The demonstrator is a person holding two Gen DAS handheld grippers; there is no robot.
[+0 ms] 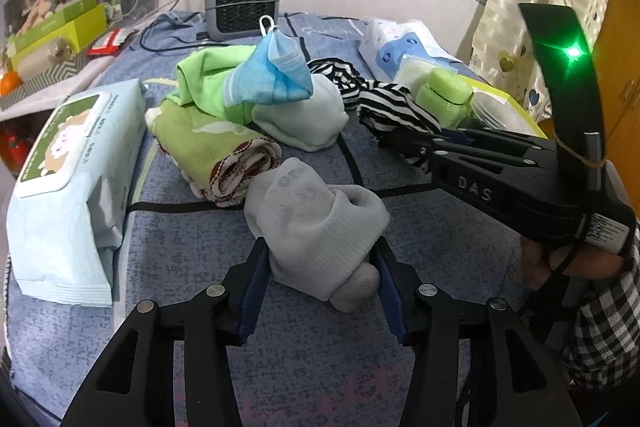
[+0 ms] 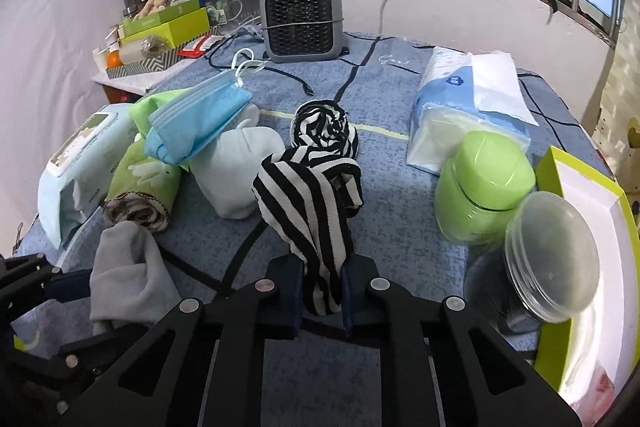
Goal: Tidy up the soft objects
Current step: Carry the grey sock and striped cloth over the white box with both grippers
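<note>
left wrist cam sits low behind its own fingers [image 1: 256, 291], close to the blue bedspread [image 1: 192, 251], facing the window wall; right gripper [image 1: 404, 139] enters from the right edge. right wrist cam looks the same way from further right. both share the grey heater [image 2: 301, 21] top centre, the blue mask [image 1: 276, 71] & the cloth pile mid-frame.

a bundled white sock [image 1: 316, 223] sits on the blue bedspread, pinched at its near end. behind it a rolled green towel [image 1: 208, 143] with a red-brown patterned edge lies on its side, a pale mint sock ball [image 1: 304, 119] touching it. a lime cloth [image 1: 204, 83] and a folded blue face mask [image 1: 276, 71] rest on top. a black-and-white striped sock [image 2: 316, 203] stretches up from its rolled twin [image 2: 324, 127].
</note>
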